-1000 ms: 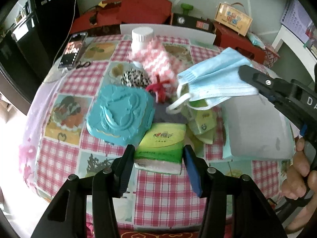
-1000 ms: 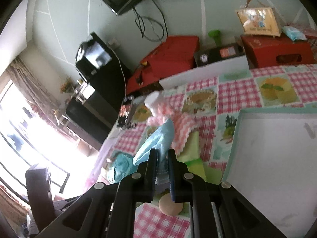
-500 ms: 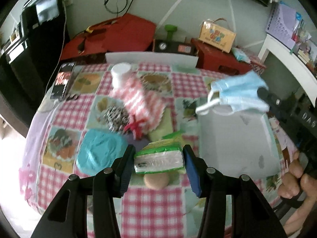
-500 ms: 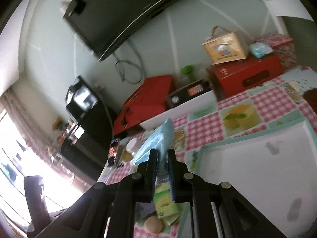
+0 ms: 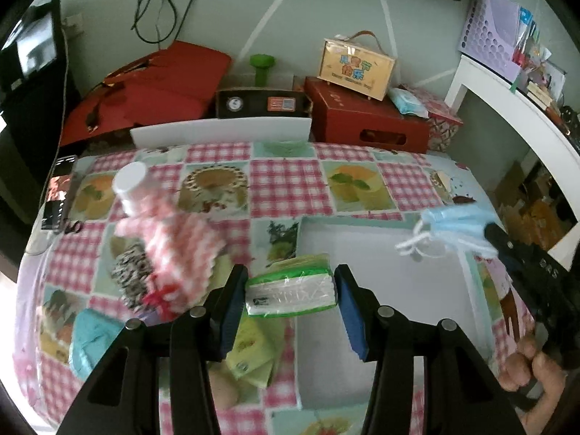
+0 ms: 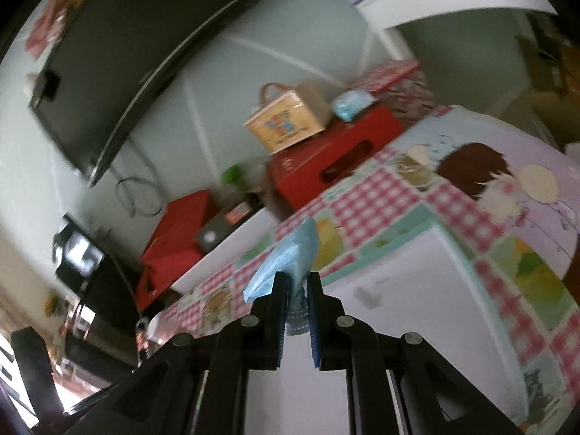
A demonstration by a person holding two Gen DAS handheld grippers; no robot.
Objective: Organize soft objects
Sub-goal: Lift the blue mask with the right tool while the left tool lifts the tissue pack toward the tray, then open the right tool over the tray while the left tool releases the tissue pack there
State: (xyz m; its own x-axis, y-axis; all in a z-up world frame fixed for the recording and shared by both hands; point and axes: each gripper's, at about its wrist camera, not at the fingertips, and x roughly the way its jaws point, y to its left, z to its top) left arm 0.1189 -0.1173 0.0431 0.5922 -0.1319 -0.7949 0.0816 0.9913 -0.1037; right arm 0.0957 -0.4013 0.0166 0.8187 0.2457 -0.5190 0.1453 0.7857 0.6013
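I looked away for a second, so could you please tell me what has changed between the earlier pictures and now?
The left gripper has lifted the green tissue pack off the pile and carried it toward the white tray. The right gripper has swung the blue face mask across to the tray's far right corner. Both grips are unchanged; the pink cloth and white bottle stayed put.

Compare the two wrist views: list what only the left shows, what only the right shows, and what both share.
Only the left wrist view: the left tongs gripping a green tissue pack, a pink-and-white cloth, a white bottle.
Only the right wrist view: a cartoon print on the tablecloth.
Both: the blue face mask in the right tongs, the white tray.
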